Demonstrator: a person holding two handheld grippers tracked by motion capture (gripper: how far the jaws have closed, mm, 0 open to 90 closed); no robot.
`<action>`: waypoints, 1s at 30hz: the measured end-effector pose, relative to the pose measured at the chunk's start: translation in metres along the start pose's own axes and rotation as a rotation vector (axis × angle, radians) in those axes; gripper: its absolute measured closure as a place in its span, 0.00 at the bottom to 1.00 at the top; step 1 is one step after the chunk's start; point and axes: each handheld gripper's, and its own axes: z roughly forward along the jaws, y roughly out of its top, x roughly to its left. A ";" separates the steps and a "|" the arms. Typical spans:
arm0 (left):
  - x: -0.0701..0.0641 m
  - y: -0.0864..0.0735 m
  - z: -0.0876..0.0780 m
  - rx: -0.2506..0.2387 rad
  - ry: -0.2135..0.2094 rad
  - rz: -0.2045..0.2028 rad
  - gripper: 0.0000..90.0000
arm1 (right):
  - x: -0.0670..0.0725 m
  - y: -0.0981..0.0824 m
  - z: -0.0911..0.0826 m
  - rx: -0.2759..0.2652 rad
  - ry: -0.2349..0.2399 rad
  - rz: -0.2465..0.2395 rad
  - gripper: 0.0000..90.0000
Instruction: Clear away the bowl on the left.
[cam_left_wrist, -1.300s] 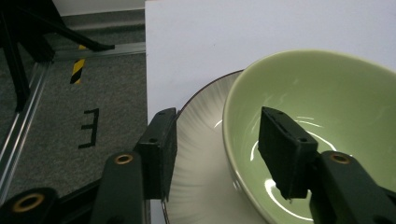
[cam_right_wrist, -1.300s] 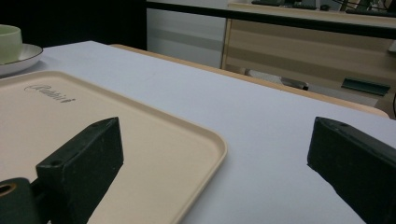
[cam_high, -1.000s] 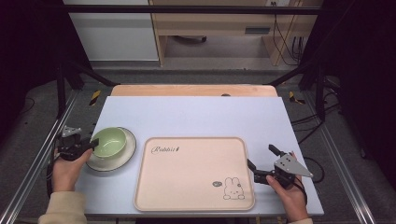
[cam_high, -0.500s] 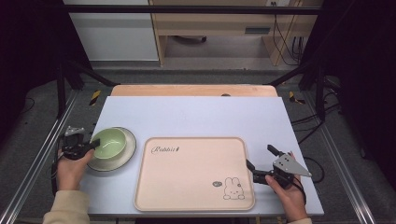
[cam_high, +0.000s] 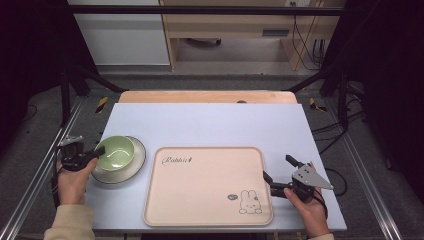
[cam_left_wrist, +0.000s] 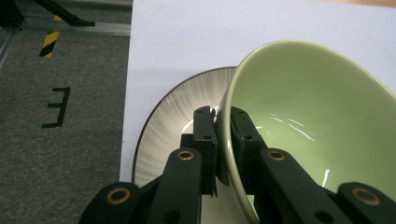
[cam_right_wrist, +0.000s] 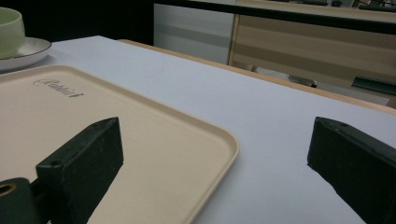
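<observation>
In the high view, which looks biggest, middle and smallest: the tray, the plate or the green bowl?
1. Tray, by far the biggest.
2. Plate, its rim showing around the bowl.
3. Green bowl, smallest, sitting on the plate, its rim pinched by the left claw.

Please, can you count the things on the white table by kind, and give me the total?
Bowl: 1, the green bowl, tilted on the plate with its rim pinched by the left gripper.
Plate: 1, the striped plate.
Tray: 1, the beige tray.
Total: 3
</observation>
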 end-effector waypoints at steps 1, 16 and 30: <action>-0.001 0.002 -0.002 -0.010 -0.003 -0.004 0.92 | 0.000 0.000 0.000 -0.001 0.000 0.001 0.04; -0.020 0.006 -0.009 -0.034 -0.052 0.015 0.92 | 0.000 0.006 0.002 -0.040 -0.014 0.026 0.04; -0.042 0.010 -0.008 -0.038 -0.117 0.027 0.92 | -0.006 0.004 -0.002 -0.039 -0.019 0.019 0.04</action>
